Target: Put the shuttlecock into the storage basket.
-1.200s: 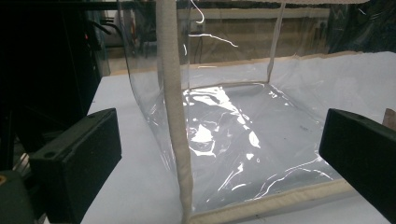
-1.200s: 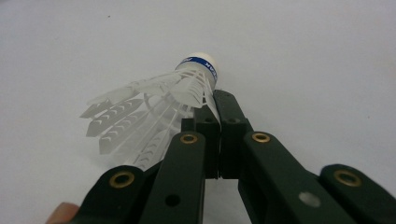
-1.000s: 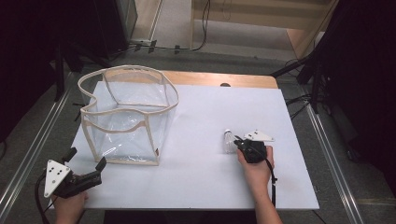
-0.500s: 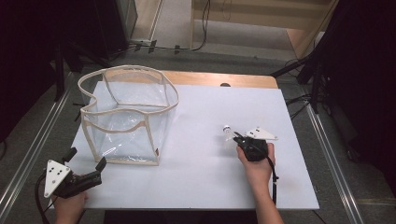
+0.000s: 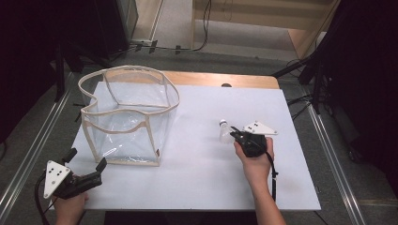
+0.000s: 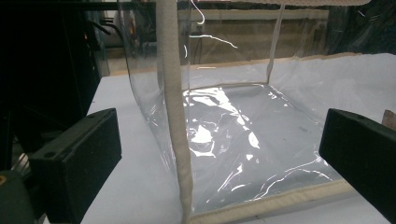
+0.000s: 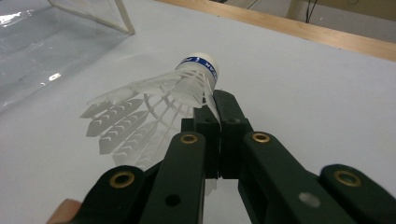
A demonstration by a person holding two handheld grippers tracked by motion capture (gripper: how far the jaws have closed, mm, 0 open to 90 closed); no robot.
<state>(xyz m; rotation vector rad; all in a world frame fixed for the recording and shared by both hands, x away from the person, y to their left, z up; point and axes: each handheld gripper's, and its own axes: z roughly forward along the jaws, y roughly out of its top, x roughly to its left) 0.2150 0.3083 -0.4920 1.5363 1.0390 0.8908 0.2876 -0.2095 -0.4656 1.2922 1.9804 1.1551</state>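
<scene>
Two grippers are at work over the white tabletop [image 5: 197, 140]. The right gripper [image 5: 238, 136], toward the right edge, has its jaws pressed together on the skirt of a white shuttlecock [image 5: 224, 131]; in the right gripper view the shuttlecock [image 7: 159, 102] has part of its plastic skirt hidden behind the closed black jaws, while its cork cap with a blue band points away from the camera. From the high view the shuttlecock is small and pale against the tabletop, so its outline is hard to make out. The left gripper [image 5: 87, 165] sits at the near left corner with its jaws spread wide and nothing between them. Just beyond it stands a clear plastic bag [image 5: 126, 117] with cream trim, near the left edge; in the left gripper view the bag [image 6: 224, 126] is cut off at the top, and glare blurs its floor.
</scene>
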